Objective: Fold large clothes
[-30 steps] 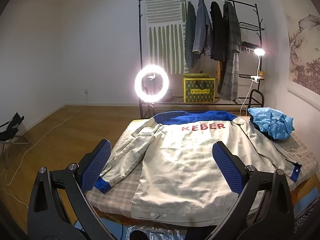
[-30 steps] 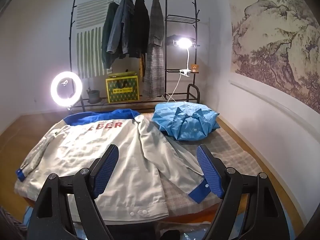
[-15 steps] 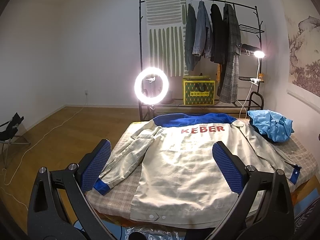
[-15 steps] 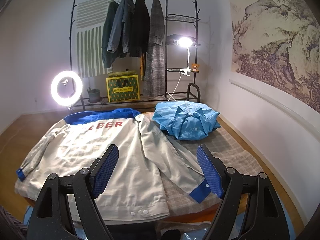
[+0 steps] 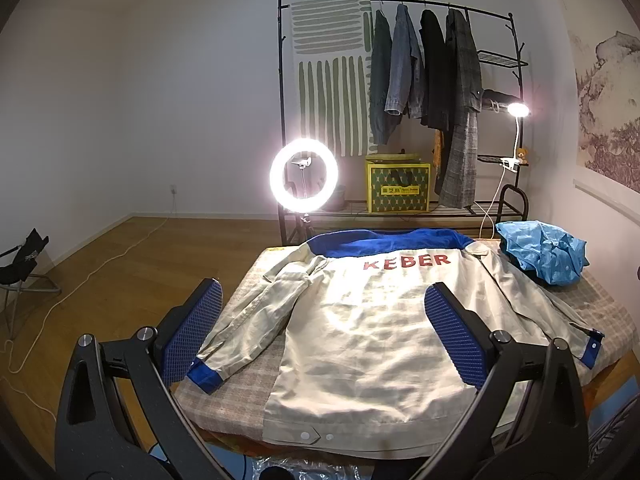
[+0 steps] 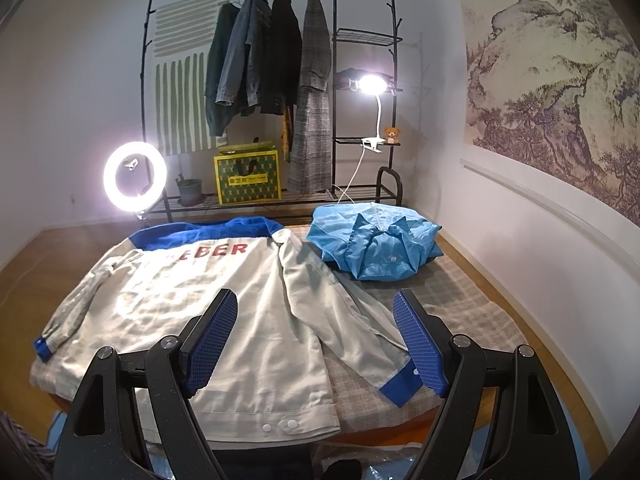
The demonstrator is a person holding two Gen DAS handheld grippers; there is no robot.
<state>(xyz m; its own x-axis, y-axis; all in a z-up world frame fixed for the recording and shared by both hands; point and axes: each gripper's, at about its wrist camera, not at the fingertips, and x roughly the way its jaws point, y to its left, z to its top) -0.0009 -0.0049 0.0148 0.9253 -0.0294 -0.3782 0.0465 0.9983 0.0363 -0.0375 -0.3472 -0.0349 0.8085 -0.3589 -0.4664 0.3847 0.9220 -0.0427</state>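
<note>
On the checked table (image 5: 240, 392) the beige jacket (image 5: 372, 328) lies back-up, flat, sleeves out; blue garment (image 6: 376, 244) bundled beyond its right shoulder. Left gripper (image 5: 324, 336) and right gripper (image 6: 316, 340) spread, empty, above the hem. Views have barely drifted since a second ago: folding not started.

Your right gripper (image 6: 316, 338) hangs above the near edge of the table (image 6: 472, 312), jaws spread wide with nothing between the blue pads (image 6: 210, 340). Below them you have the beige jacket (image 6: 224, 304) lying flat, back up — blue collar at the far end, red lettering under it, both sleeves spread outward. Its right cuff (image 6: 400, 388) sits just beside your right pad. Far right, the crumpled blue garment (image 6: 376, 246) rests on the checked cloth — apart from the jacket's body.
</note>
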